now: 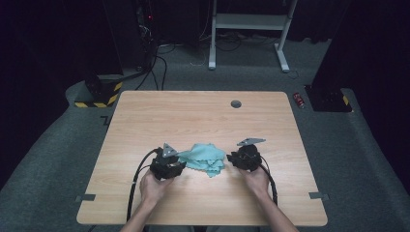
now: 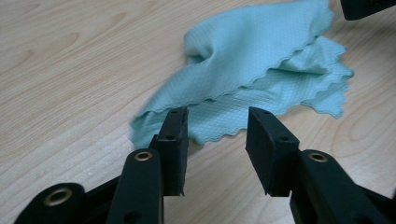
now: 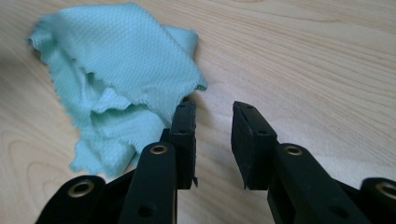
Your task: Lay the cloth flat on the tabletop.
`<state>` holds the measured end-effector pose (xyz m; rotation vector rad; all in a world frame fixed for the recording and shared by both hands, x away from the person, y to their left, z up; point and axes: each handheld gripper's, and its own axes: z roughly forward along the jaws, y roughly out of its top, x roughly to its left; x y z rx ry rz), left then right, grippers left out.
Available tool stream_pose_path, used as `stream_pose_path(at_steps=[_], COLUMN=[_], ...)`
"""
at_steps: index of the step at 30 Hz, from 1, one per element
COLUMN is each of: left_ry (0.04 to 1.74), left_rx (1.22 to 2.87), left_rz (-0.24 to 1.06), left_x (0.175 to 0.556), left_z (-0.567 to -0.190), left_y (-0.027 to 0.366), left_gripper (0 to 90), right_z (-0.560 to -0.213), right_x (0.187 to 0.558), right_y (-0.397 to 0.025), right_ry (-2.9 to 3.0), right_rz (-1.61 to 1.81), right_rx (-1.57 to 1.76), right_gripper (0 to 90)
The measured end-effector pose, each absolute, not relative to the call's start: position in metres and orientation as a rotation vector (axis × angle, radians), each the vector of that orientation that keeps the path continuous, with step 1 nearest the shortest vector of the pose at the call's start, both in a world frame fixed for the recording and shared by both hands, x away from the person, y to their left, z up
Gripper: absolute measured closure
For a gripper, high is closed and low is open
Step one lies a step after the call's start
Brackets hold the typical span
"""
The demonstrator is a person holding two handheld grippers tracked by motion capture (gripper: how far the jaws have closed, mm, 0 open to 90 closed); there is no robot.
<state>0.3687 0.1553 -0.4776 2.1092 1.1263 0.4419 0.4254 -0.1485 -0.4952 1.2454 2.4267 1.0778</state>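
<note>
Left claw (image 2: 217, 135) gapes wide, with the crumpled teal microfibre cloth (image 2: 261, 74) just ahead of its tips. Right claw (image 3: 212, 126) is parted too, cloth beside its left jaw. Nothing gripped yet; grasping and whatever handling follows remain, on the desk (image 1: 193, 111).

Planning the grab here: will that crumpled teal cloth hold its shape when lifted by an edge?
Probably not. The teal cloth lies in soft folds, so it should drape limply. It looks thin and light, likely sliding or bunching on the smooth wooden table if pushed. Both the left gripper and right gripper are open beside it.
</note>
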Motion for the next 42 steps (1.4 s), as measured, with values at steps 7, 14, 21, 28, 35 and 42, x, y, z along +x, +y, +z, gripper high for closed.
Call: stream_pose_path(at_steps=[7, 14, 21, 28, 35, 42], left_ry=[1.028, 0.971, 0.939, 0.909, 0.892, 0.879], left_rx=[2.156, 2.248, 2.289, 2.329, 2.343, 2.293], left_rz=[0.381, 0.353, 0.381, 0.424, 0.437, 0.446], left_x=[0.366, 0.374, 0.378, 0.381, 0.383, 0.378], left_z=[-0.481, -0.498, -0.503, -0.507, -0.506, -0.491], left_y=[0.129, 0.099, 0.084, 0.074, 0.073, 0.087], left_gripper=[56.1, 57.0, 60.6, 70.2, 89.0, 90.0], right_z=[-0.483, -0.495, -0.501, -0.502, -0.495, -0.480], right_x=[0.401, 0.400, 0.402, 0.405, 0.405, 0.410], right_y=[-0.125, -0.095, -0.085, -0.084, -0.089, -0.104], right_ry=[2.511, 2.589, 2.592, 2.550, 2.520, 2.453], right_rz=[1.168, 1.109, 1.031, 1.008, 1.067, 1.129], right_rx=[1.016, 0.935, 0.942, 0.943, 0.969, 1.001], right_gripper=[74.1, 74.1, 76.1, 89.9, 90.0, 90.0])
